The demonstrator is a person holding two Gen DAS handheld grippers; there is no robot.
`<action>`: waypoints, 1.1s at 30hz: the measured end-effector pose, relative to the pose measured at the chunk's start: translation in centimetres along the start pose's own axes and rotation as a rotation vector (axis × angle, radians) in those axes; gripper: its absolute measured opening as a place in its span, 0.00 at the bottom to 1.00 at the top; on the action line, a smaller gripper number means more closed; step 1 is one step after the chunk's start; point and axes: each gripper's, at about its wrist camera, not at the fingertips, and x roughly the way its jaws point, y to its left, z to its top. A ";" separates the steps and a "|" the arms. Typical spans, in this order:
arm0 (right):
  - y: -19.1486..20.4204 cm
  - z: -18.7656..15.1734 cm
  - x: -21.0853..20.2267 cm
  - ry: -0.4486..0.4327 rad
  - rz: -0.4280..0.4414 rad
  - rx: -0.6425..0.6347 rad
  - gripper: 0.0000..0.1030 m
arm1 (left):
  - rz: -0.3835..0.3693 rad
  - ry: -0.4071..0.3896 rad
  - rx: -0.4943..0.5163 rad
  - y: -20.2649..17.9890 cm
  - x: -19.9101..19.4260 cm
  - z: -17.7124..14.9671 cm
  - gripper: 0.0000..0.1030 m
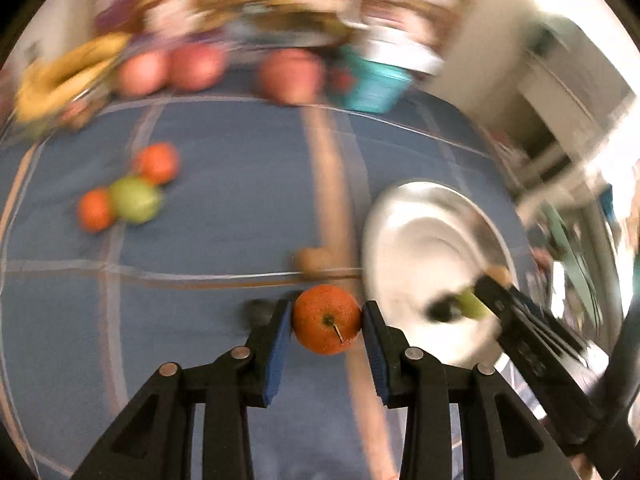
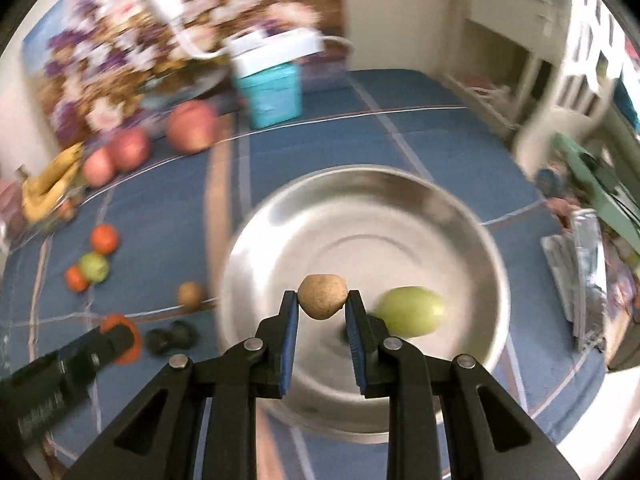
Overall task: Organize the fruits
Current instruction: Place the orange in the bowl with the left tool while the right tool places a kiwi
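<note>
Orange (image 1: 327, 319) pinched in left tool (image 1: 326, 316) — brown fruit (image 2: 322, 296) in right tool (image 2: 322, 304), over steel bowl (image 2: 472, 216).

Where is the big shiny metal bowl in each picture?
Left wrist view: the metal bowl is at the right, beside the left gripper holding an orange.
Right wrist view: the bowl fills the middle, behind the right gripper holding a brown fruit.
Shared landmark: the teal box.

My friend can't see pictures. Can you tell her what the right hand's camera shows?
The right gripper pinches a small round brown fruit above a shiny metal bowl with one green fruit inside. The bowl sits on a blue cloth.
</note>
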 end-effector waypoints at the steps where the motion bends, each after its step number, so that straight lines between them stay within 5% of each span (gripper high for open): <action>1: -0.5 0.2 -0.1 -0.009 -0.006 0.004 0.25 | -0.013 -0.001 0.026 -1.0 0.3 -0.1 0.37; 9: -2.9 0.9 -0.4 -0.037 -0.021 0.068 0.25 | -0.055 0.001 0.147 -5.1 2.5 0.0 0.40; 11: -3.0 1.1 -0.5 -0.044 -0.022 0.074 0.25 | -0.062 -0.006 0.150 -5.3 2.7 0.2 0.65; 12: -3.1 1.1 -0.5 -0.045 -0.015 0.075 0.25 | -0.064 -0.016 0.154 -5.3 2.7 0.1 0.70; 18: -2.8 1.3 -0.5 -0.052 -0.017 0.066 0.44 | -0.042 -0.004 0.144 -4.5 2.7 0.1 0.70; 25: -1.4 0.3 0.5 -0.001 0.013 0.043 0.49 | 0.178 0.083 -0.034 1.8 2.9 0.2 0.76; 33: 6.5 -2.1 0.7 0.031 0.070 -0.220 0.49 | 0.230 0.062 -0.269 10.4 0.1 0.5 0.99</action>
